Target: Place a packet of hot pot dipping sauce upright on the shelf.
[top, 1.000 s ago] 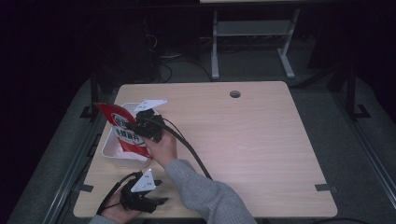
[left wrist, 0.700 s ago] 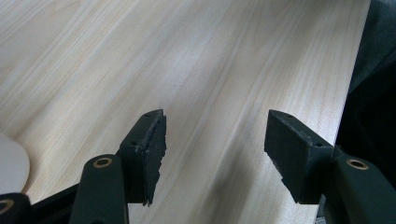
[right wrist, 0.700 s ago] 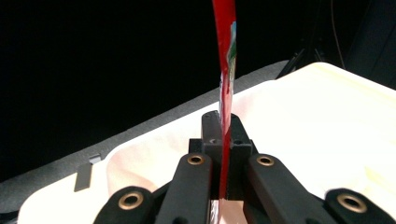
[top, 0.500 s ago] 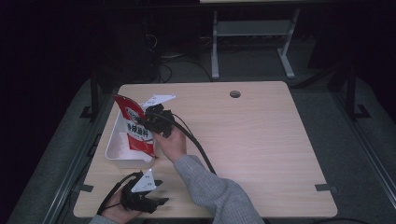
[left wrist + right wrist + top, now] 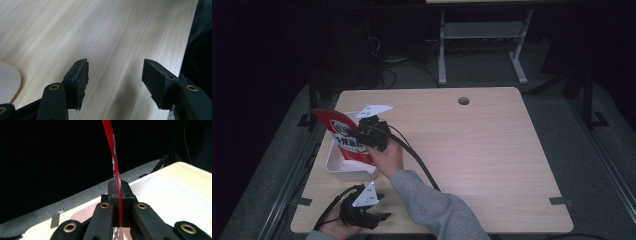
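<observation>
Compared with a second ago, the red snack packet (image 5: pixel 346 139) is seen lifted higher and carried a little toward the far side, so that it now stands nearly upright over the white tray (image 5: pixel 337 165) instead of lying low in it. The right gripper (image 5: pixel 368 134) is clamped flat on the packet's edge; in the right gripper view the thin red film (image 5: pixel 117 172) is pinched between fully closed fingers (image 5: pixel 128 196) and rises out of them. The left gripper (image 5: pixel 379 216) has stayed where it was at the near left edge of the bench (image 5: pixel 492 150), its fingers (image 5: pixel 77 80) spread wide with nothing between them and bare wood below.

The tray sits at the left edge of the bench, with the packet's lower end still hanging within its rim. The right gripper's black cable (image 5: pixel 417 160) is draped across the bench toward the near side beside the grey sleeve (image 5: pixel 432 210). A round cable hole (image 5: pixel 463 100) lies at the far side, well apart. Nothing is seen between the packet and the tray.
</observation>
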Demonstrator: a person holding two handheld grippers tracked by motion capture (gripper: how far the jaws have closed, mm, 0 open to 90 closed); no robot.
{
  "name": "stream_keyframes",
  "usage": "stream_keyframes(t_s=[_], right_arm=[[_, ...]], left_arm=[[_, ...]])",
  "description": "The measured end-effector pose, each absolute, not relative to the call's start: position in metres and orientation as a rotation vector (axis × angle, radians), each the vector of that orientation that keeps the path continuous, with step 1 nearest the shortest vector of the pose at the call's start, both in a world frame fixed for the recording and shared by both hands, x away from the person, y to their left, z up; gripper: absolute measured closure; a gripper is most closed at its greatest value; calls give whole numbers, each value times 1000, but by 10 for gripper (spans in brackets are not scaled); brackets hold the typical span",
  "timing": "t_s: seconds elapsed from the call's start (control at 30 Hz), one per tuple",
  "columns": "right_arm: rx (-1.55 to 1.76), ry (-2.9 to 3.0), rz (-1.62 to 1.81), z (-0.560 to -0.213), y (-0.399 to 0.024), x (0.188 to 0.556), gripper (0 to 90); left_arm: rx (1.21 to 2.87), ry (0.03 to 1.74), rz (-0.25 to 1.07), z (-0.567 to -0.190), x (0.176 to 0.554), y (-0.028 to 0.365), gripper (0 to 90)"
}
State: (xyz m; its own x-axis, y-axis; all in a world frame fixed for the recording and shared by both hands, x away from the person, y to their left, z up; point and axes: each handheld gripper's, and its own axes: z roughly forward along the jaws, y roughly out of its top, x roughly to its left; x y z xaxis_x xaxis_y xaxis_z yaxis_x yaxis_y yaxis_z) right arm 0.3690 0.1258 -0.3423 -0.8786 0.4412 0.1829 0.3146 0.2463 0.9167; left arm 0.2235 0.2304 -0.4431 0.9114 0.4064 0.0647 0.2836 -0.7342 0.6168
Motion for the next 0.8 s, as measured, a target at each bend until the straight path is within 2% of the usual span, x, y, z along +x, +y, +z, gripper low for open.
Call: stream_keyframes(t_s=[0.37, 0.63, 0.8], right_arm=[[813, 2299, 1864, -355, 130, 370, 898], [864, 2301, 1857, -375, 130, 371, 897], [809, 2321, 1829, -374, 128, 369, 896]], left_arm=[[2445, 513, 259, -442, 223, 238, 370], [2451, 504, 255, -443, 223, 236, 369], [2455, 503, 253, -444, 223, 236, 367]])
